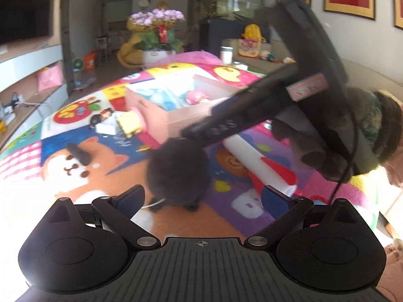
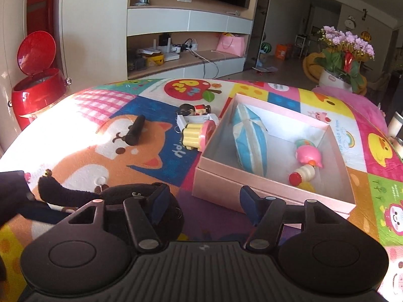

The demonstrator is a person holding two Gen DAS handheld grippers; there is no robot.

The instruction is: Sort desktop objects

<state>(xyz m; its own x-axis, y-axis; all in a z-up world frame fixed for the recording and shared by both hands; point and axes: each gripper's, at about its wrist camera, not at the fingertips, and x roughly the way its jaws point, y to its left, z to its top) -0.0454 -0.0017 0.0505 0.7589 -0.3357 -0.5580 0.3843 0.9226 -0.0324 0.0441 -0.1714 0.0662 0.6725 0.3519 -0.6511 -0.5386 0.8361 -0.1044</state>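
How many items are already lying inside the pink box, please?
3: a blue-and-white striped pouch on the left, a pink toy on the right, a cream-and-red toy just below it; more may be hidden.

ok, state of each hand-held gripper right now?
Left hand-held gripper: open, nothing held; black plush toy just ahead.
Right hand-held gripper: open, nothing held.

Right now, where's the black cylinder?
Right wrist view, left of centre: the black cylinder lies on the mat's fox face, left of the yellow-and-pink toy beside the pink box.
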